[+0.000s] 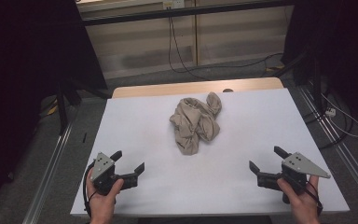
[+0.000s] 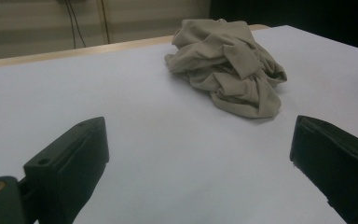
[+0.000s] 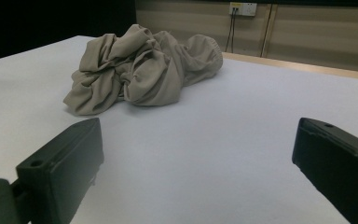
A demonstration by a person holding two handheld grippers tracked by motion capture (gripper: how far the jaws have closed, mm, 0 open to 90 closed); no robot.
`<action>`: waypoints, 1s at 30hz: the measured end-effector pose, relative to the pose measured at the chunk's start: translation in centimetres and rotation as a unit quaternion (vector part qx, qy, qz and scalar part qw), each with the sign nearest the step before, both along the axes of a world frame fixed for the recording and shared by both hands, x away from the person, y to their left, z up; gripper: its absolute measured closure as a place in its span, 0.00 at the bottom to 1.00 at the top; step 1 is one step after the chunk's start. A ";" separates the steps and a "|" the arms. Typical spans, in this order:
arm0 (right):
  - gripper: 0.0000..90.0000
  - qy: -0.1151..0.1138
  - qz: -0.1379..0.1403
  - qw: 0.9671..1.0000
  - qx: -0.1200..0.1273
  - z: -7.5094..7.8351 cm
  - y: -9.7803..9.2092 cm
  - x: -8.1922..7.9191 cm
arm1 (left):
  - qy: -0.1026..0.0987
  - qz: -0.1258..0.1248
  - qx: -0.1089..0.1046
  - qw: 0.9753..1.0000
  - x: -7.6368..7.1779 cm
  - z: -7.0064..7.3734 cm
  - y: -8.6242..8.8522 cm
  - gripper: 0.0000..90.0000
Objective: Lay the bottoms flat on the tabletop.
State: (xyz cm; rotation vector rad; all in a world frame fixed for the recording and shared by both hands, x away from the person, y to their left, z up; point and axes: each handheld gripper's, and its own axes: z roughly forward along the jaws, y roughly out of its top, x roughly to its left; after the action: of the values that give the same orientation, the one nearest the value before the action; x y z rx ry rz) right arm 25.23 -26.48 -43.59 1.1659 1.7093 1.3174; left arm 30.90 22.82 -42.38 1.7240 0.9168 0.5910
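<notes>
A crumpled beige cloth [image 1: 196,122] lies in a heap near the middle of the white table [image 1: 242,140], a little toward the far side. My left gripper [image 1: 129,161] rests near the front left corner, open, its jaws wide apart with nothing between them. My right gripper [image 1: 266,158] sits near the front right, also open and empty. Both point inward toward the cloth and stand well short of it. The cloth [image 2: 228,65] lies ahead and right in the left gripper view. In the right gripper view the cloth [image 3: 140,70] lies ahead and left.
A bare wooden strip [image 1: 168,88] runs along the table's far edge. Beyond it are a wall and hanging cables [image 1: 172,42]. Metal floor rails [image 1: 51,163] flank both sides, and dark curtains stand at left and right.
</notes>
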 end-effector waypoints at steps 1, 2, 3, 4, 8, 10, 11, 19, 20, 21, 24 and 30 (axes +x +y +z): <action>0.01 0.000 0.000 1.000 0.000 0.0 0.0 0.0 | 0.000 0.000 0.000 1.000 0.0 0.0 0.0 0.05; 0.01 0.001 0.001 1.000 0.002 0.0 0.0 0.0 | 0.002 0.000 0.001 1.000 0.0 0.0 0.0 0.05; 0.01 0.003 0.003 1.000 0.002 0.0 0.0 0.1 | 0.004 0.000 0.000 1.000 0.0 0.0 0.0 0.05; 0.01 0.004 0.004 1.000 0.001 -0.1 0.0 0.1 | 0.005 -0.001 0.004 1.000 0.0 0.0 0.0 0.05; 0.01 0.011 0.014 1.000 -0.001 -0.2 0.1 0.4 | 0.007 0.001 0.020 1.000 0.0 -0.1 -0.2 0.05; 0.01 0.013 0.015 1.000 -0.001 -0.2 0.1 0.5 | 0.011 -0.002 0.016 1.000 0.0 -0.1 -0.4 0.06; 0.01 0.018 0.019 1.000 -0.005 -0.3 0.2 0.7 | 0.015 -0.009 0.026 1.000 0.0 -0.2 -0.6 0.06; 0.02 0.029 0.035 0.999 -0.011 -0.3 1.1 1.0 | 0.023 -0.038 0.040 0.998 -0.2 -0.3 -1.5 0.08; 0.02 0.031 0.036 0.999 -0.014 -0.3 1.5 1.1 | 0.020 -0.038 0.044 0.998 -0.2 -0.4 -1.8 0.08; 0.02 0.031 0.036 0.999 -0.014 -0.3 1.5 1.1 | 0.020 -0.038 0.044 0.998 -0.2 -0.4 -1.8 0.08; 0.03 0.045 0.049 0.998 -0.014 -0.5 2.2 1.4 | 0.025 -0.038 0.058 0.997 0.1 -0.6 -2.4 0.08; 0.04 0.059 0.064 0.996 -0.016 -0.6 3.0 2.3 | 0.040 -0.041 0.059 0.997 0.7 -0.6 -3.5 0.09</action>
State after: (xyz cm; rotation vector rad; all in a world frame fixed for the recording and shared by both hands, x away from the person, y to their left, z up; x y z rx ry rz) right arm 27.53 -23.43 -44.19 1.1509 1.9110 1.3141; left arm 31.58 19.34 -42.98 1.8941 0.8776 0.5349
